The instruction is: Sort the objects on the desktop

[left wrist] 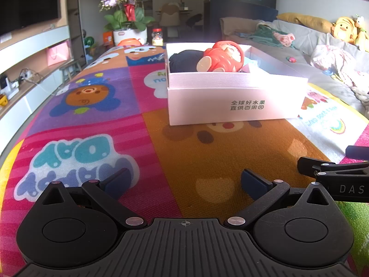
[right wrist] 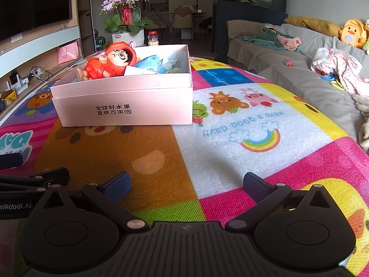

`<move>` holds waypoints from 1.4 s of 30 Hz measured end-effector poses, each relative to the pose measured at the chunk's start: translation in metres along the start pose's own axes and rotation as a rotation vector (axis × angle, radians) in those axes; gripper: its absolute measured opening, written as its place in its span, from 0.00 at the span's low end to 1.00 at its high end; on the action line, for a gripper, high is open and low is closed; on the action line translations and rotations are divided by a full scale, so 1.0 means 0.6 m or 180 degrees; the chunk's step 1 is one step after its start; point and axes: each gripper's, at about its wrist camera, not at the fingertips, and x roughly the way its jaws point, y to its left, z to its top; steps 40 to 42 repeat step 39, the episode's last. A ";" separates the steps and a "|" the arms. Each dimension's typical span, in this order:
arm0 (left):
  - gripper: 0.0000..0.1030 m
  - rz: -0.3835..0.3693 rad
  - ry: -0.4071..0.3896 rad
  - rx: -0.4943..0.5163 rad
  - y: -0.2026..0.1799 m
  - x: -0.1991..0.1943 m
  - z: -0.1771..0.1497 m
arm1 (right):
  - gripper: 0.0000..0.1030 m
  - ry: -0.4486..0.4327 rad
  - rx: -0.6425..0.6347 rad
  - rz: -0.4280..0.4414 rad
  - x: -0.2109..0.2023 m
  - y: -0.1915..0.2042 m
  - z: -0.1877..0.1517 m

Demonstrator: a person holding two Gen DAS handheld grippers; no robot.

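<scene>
A pale pink cardboard box (left wrist: pixel 230 106) with black Chinese print stands on the colourful cartoon mat (left wrist: pixel 92 106); it also shows in the right wrist view (right wrist: pixel 124 108). In it lie a red-hooded doll (left wrist: pixel 221 57) (right wrist: pixel 108 62), a black bundle (left wrist: pixel 184 60) and blue-white packets (right wrist: pixel 152 64). My left gripper (left wrist: pixel 184 180) is open and empty, low over the mat in front of the box. My right gripper (right wrist: pixel 186 184) is open and empty, beside the left one, in front and right of the box. Each gripper's side shows in the other's view (left wrist: pixel 334 173) (right wrist: pixel 34 180).
A potted pink orchid (right wrist: pixel 125 11) and a small jar (right wrist: pixel 153 38) stand beyond the mat's far end. A grey sofa (right wrist: pixel 299 69) with clothes and plush toys runs along the right. A TV and low shelf (left wrist: pixel 27 46) run along the left.
</scene>
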 end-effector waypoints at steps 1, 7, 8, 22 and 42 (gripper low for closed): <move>1.00 0.0000 0.0001 0.0000 0.000 0.000 0.000 | 1.00 0.0000 -0.0001 0.0000 0.000 0.000 0.000; 1.00 0.0000 0.0002 0.0000 -0.001 0.000 0.000 | 1.00 0.0000 0.0000 0.0000 0.000 0.000 0.000; 1.00 -0.0001 0.0002 0.0000 0.000 0.000 0.000 | 1.00 0.0000 0.0000 0.0000 0.000 0.000 0.000; 1.00 0.0003 0.0009 0.0007 -0.001 0.000 0.000 | 1.00 0.0000 0.0000 0.0000 0.001 0.000 0.000; 1.00 -0.0073 0.0214 0.0047 0.002 0.003 0.011 | 1.00 0.0001 -0.0008 -0.0006 -0.002 -0.001 0.000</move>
